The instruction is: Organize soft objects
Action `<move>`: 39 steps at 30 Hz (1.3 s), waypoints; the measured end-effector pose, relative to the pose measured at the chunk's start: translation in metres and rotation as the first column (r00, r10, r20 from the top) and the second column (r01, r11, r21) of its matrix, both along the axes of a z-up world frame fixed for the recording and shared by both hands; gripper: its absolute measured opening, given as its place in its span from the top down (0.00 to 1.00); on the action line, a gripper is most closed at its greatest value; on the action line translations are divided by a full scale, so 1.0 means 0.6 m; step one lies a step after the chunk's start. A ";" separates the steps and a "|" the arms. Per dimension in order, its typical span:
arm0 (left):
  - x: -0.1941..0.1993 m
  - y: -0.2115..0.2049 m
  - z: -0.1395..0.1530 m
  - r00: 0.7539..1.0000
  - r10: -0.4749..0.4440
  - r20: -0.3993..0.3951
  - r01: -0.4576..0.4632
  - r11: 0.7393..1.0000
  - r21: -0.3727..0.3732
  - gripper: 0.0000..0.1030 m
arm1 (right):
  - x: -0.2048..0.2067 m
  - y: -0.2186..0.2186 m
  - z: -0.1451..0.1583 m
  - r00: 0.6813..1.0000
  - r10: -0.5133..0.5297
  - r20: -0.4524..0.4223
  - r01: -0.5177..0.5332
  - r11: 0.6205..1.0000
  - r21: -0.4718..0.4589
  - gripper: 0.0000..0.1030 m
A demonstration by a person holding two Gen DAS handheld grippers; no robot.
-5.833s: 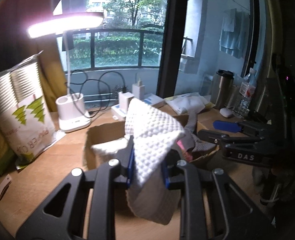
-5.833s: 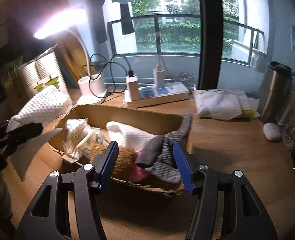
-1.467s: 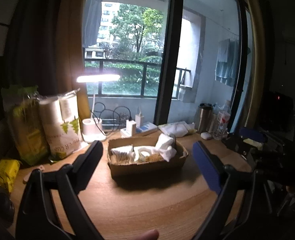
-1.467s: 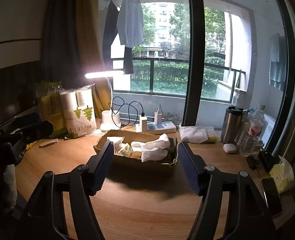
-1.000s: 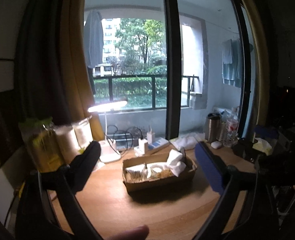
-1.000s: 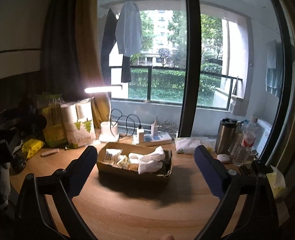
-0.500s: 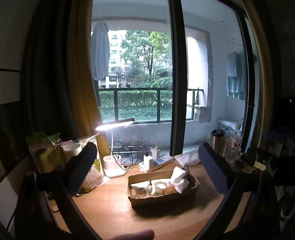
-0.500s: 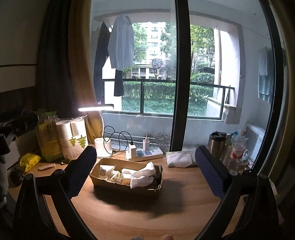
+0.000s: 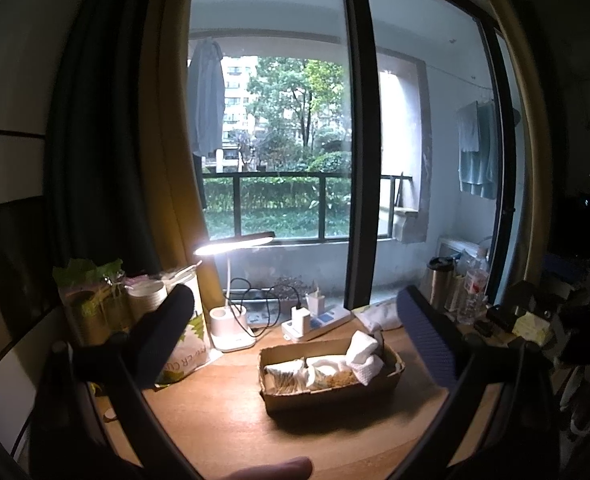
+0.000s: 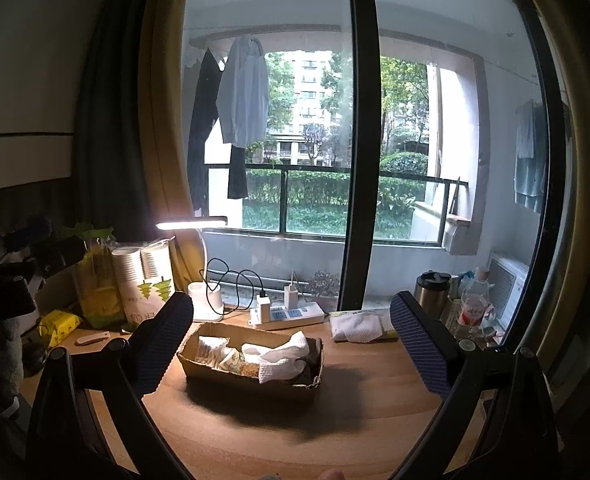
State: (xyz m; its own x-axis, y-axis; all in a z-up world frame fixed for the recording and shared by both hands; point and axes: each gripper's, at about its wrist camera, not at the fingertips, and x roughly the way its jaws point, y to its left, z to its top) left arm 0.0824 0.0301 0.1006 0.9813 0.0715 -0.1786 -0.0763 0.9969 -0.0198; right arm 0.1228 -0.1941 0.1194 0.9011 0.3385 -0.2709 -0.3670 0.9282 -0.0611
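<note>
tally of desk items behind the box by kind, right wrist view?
Lamp: 1
Power strip: 1
Chargers: 2
Folded cloth: 1
Thermos: 1
Water bottle: 1
Total: 7

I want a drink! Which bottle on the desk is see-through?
The clear plastic water bottle with the red label; the dark metal flask beside it is not see-through.
</note>
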 end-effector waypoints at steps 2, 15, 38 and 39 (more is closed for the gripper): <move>0.002 0.001 -0.003 1.000 0.002 0.000 -0.002 1.000 -0.002 0.01 | 0.000 -0.001 -0.001 1.000 -0.001 0.005 0.001 1.000 0.003 0.03; 0.003 -0.005 -0.006 1.000 -0.017 0.006 0.017 1.000 0.006 0.01 | 0.003 -0.005 -0.004 1.000 -0.007 -0.006 0.007 1.000 0.007 0.03; 0.000 -0.001 -0.005 1.000 -0.017 0.006 0.017 1.000 -0.012 0.01 | 0.006 -0.006 -0.006 1.000 -0.023 -0.015 0.023 1.000 0.002 0.03; 0.000 -0.001 -0.005 1.000 -0.017 0.006 0.017 1.000 -0.012 0.01 | 0.007 -0.007 -0.006 1.000 -0.023 -0.016 0.023 1.000 0.002 0.03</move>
